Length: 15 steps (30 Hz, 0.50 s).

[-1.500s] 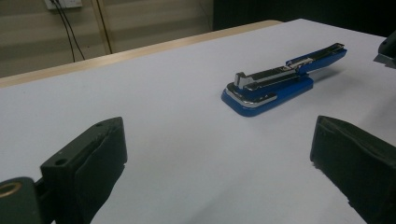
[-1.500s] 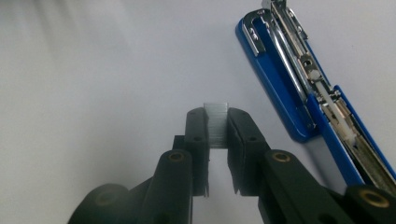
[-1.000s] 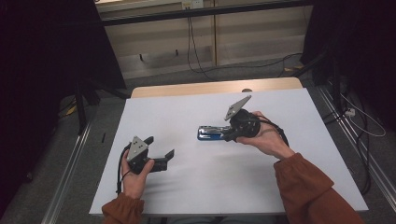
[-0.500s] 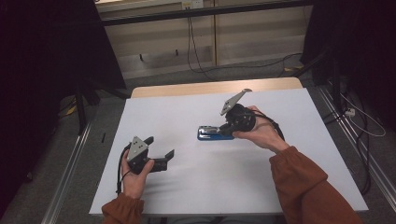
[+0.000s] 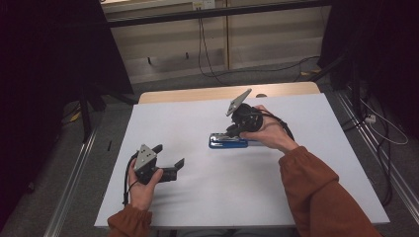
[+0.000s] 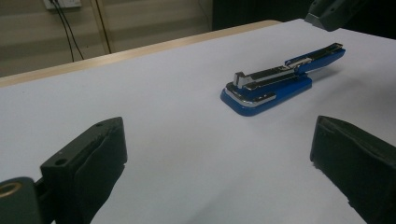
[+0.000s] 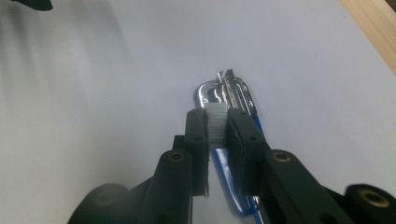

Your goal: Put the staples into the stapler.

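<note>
- The high view is looking forward and down from above the person's side, taking in the whole white table (image 5: 197, 207).
- The left gripper view is skimming low toward the blue stapler (image 6: 275, 84).
- The right gripper view is peering steeply down, close over that same stapler (image 7: 233, 100).

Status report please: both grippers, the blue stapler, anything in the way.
Left gripper open, idle. Right gripper shut on silver strip of staples, above blue metal stapler lying open on white table. Nothing in the way.

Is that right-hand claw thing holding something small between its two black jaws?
Yes: in the right gripper view, the right gripper pinches a small silvery strip of staples between its jaws, above the blue stapler.
</note>
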{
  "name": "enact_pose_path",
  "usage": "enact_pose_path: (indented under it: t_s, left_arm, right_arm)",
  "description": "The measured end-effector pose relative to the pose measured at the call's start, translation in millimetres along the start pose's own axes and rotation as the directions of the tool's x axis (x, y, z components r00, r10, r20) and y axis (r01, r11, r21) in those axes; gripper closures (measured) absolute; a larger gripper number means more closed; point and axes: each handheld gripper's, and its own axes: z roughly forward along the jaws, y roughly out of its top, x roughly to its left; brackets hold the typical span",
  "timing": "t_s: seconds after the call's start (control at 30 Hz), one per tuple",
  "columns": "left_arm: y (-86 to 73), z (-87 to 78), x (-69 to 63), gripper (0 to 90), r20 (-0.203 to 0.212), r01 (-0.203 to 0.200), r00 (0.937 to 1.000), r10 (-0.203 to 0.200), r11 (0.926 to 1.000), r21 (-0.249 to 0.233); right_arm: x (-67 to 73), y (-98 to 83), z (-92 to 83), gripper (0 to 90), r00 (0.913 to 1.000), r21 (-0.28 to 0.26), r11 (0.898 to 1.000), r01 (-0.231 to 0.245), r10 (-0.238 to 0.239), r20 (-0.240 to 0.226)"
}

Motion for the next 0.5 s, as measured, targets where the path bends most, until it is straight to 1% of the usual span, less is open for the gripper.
enact_pose_path:
  t_s: [0.07, 0.1, 0.2, 0.33, 0.5]
  left_arm:
    - [-0.1, -0.1, 0.1, 3.9, -0.001, 0.001, 1.0000, -0.001, 1.0000, 0.000]
    - [-0.1, -0.1, 0.1, 3.9, 0.000, 0.001, 1.0000, -0.001, 1.0000, 0.000]
    - [-0.1, -0.3, 0.1, 3.9, -0.001, 0.001, 1.0000, -0.001, 1.0000, -0.003]
    - [-0.1, -0.6, 0.1, 3.9, 0.001, -0.001, 1.0000, 0.001, 1.0000, -0.004]
    - [-0.1, -0.5, 0.2, 3.9, 0.000, 0.000, 1.0000, 0.000, 1.0000, -0.005]
  right_arm:
    - [-2.9, 2.5, 1.4, 79.2, 0.9999, -0.004, 1.000, 0.011, -0.011, -0.001]
    - [-3.4, 3.7, 2.1, 79.2, 1.0000, -0.002, 1.000, 0.008, -0.008, -0.001]
    - [-5.2, 6.4, 3.5, 79.2, 0.9996, 0.002, 1.000, 0.026, -0.026, -0.003]
    - [-6.5, 10.1, 5.0, 79.2, 0.9994, 0.006, 0.999, 0.034, -0.034, 0.000]
    - [-7.6, 12.4, 10.4, 79.2, 0.9982, 0.022, 0.998, 0.059, -0.059, -0.004]
